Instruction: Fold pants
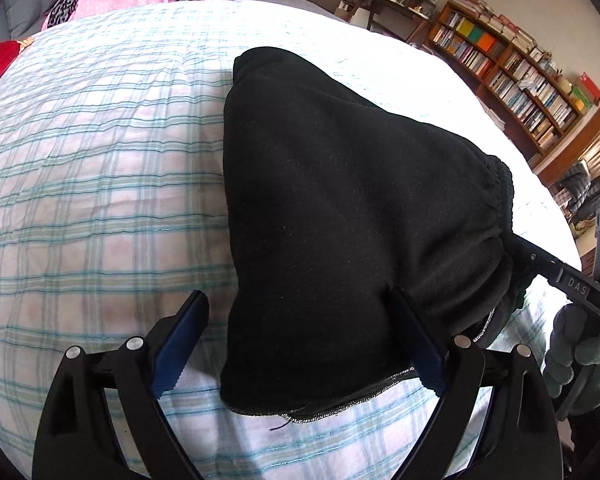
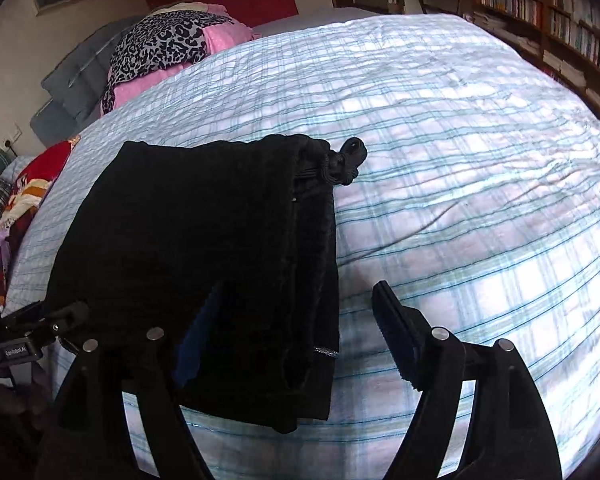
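Each view looks from just behind its own hand-held gripper, forward along the two fingers and steeply down, close over the bed [image 1: 100,152]. The left view faces ahead and to the right of its hand-held gripper [image 1: 300,340], toward the bookshelf [image 1: 512,76]. The right view faces ahead of its hand-held gripper [image 2: 296,328]. Both share the black pants [image 1: 340,220], the checked bedspread, the leopard-print cloth [image 2: 160,44] and the bookshelf.

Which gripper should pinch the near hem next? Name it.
Left, probably. The left gripper stands open astride the pants near hem; the right gripper is open at the waistband side.
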The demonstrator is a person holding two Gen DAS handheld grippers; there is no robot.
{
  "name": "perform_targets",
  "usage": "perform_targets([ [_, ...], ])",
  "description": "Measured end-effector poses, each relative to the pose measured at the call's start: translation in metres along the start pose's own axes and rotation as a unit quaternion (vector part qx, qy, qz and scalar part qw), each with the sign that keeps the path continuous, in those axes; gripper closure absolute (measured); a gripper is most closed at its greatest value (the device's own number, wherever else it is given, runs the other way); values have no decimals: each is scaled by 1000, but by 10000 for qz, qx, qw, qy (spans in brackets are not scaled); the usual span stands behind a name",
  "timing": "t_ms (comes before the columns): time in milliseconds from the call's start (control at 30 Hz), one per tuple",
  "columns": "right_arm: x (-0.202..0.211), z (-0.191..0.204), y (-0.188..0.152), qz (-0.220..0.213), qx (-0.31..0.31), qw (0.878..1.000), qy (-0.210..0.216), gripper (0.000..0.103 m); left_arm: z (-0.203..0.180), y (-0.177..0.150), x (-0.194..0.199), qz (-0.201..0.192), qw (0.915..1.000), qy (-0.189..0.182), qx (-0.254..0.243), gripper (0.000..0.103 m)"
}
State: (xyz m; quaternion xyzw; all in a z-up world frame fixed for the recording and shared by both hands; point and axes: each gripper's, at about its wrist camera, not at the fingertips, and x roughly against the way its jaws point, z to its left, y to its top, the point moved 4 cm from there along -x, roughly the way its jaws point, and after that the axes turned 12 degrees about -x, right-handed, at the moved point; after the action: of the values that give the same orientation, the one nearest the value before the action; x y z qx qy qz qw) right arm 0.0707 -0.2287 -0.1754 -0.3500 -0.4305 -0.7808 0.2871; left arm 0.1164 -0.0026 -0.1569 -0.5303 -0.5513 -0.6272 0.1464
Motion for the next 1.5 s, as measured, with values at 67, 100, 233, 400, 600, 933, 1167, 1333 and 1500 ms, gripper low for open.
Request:
perform_targets([
  [67,1,0,1,51,-50,9999,91,26,0,2,5,-27,10000,-65,23,13],
  [100,2,1,2,57,-33,9999,104,26,1,3,8,-49,9999,-99,31,13],
  [233,14,3,8,64,-152,9994,306,26,5,13,20,-119,9997,-187,108,13],
  [400,23,5,22,91,-378,9970,663,25,19,32,34,-345,9983,-309,362,13],
  [600,2,-5,38,340,-816,9932,763,23,43,56,25,-376,9966,-319,664,12],
  [933,-28,-12,42,685,-1037,9881,907,11,59,60,-17,67,9893,-901,1146,12],
  [1167,-36,-9,42,866,-1042,9846,1109,10,57,64,-23,148,9869,-1204,1068,12],
  [1333,-43,4,39,1032,-870,9816,1348,41,45,65,-26,234,9853,-1483,816,22],
  [1500,-40,5,40,1063,-940,9763,1631,59,38,66,-25,253,9843,-1607,685,53],
])
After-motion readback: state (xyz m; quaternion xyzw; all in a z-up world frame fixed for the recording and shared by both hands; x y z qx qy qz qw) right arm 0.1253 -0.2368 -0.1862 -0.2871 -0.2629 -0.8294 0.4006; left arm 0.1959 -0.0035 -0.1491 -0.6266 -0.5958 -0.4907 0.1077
